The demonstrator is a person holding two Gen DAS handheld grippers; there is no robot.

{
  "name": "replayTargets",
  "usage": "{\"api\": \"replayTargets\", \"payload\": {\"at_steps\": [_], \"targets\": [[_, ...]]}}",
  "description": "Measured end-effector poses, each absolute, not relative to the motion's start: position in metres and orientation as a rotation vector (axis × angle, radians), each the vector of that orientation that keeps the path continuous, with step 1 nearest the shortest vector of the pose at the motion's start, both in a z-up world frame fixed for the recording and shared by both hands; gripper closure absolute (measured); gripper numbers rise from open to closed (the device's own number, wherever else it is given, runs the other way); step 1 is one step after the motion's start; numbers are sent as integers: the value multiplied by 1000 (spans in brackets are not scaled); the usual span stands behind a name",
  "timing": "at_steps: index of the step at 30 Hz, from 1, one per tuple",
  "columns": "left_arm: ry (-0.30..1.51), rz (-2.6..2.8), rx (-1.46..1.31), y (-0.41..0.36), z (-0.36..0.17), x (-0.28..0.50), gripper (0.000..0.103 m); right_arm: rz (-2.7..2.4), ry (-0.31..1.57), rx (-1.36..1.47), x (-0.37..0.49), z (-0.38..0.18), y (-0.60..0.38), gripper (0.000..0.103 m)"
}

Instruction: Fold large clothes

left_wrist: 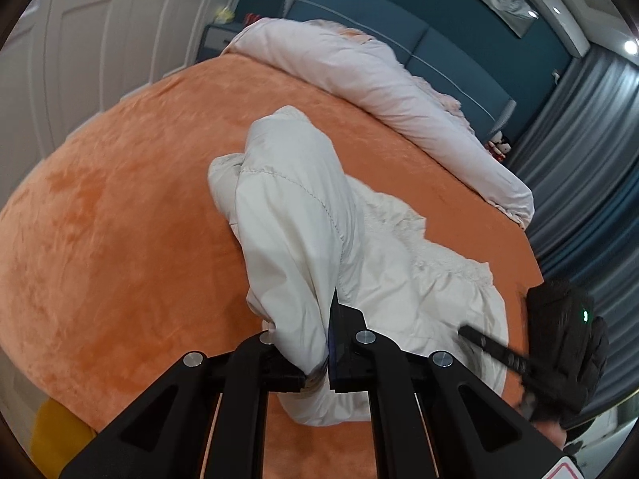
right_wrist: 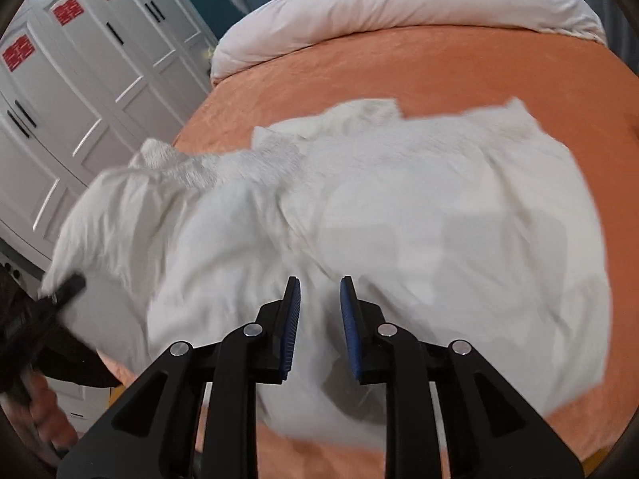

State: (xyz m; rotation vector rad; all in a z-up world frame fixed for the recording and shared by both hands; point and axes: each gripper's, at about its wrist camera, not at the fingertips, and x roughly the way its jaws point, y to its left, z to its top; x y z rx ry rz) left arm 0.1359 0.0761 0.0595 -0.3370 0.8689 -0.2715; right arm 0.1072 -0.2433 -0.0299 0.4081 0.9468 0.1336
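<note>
Left tongs (left_wrist: 319, 363) pinching white jacket (left_wrist: 291, 215) sleeve; right tongs (right_wrist: 319, 331) spread, empty. We lay sleeve toward 3 o'clock, flat.

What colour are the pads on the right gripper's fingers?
Blue, ribbed pads on black fingers; clearest in the right wrist view.

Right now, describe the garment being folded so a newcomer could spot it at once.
Start at the orange bed. The rolled pale duvet lies at its far end; nearer sits the white garment, spread across the orange cover. One end of it is pinched in the left hand-held gripper.
</note>
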Motion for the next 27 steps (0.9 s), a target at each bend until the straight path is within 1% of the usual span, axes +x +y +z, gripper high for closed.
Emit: {"api": "replayTargets", "payload": {"at_steps": [2, 6, 9, 12, 20, 23, 25, 27], "targets": [[858, -280, -318, 65, 66, 136, 99, 138, 990, 411, 101, -47, -247, 86], [836, -316, -285, 41, 82, 133, 100, 151, 1029, 453, 107, -79, -242, 86], [808, -367, -207, 14, 97, 129, 100, 143, 1028, 407, 109, -88, -234, 86], [788, -424, -131, -22, 106, 126, 100, 148, 1015, 418, 106, -94, -232, 85], [792, -556, -12, -107, 102, 122, 100, 221, 974, 500, 88, -100, -251, 85], [793, -543, -44, -104, 102, 123, 100, 223, 960, 543, 79, -89, -261, 87], [790, -499, -106, -76, 105, 125, 100, 209, 904, 534, 69, -67, -267, 82], [794, -433, -177, -38, 106, 127, 100, 208, 848, 502, 66, -42, -271, 82]]}}
